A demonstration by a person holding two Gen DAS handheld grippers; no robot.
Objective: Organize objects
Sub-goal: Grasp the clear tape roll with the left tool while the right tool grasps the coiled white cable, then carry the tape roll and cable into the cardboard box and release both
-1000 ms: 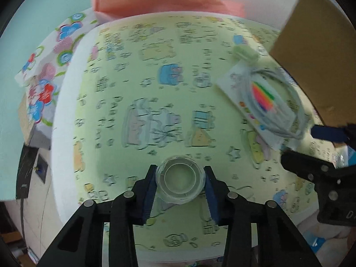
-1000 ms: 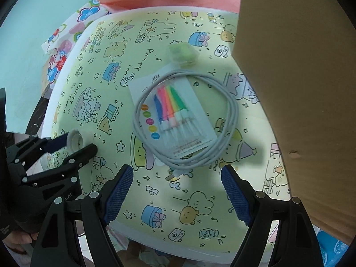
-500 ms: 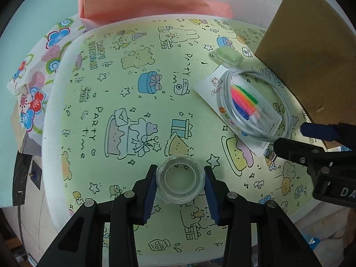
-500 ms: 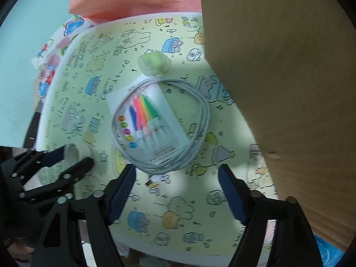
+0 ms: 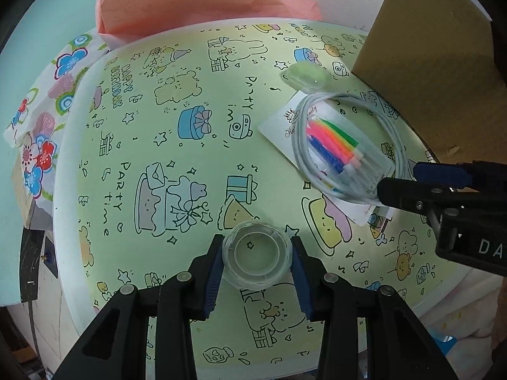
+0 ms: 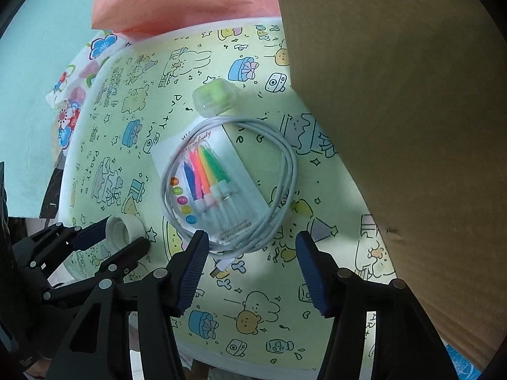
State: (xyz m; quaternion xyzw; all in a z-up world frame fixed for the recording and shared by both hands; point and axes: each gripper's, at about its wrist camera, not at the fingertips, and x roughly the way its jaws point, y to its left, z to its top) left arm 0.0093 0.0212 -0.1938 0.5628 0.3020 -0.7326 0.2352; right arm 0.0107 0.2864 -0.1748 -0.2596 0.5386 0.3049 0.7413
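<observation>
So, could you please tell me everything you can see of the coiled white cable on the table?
The white cable is thin and round, wound in several loose loops into a rough circle. It lies flat on the table's patterned cloth, draped over the candle packet, ringing the candles. One end with a metal plug pokes out at the near side. A small green case sits at its far edge. The right gripper, jaws just closing, is above its near loops; no contact shows.
</observation>
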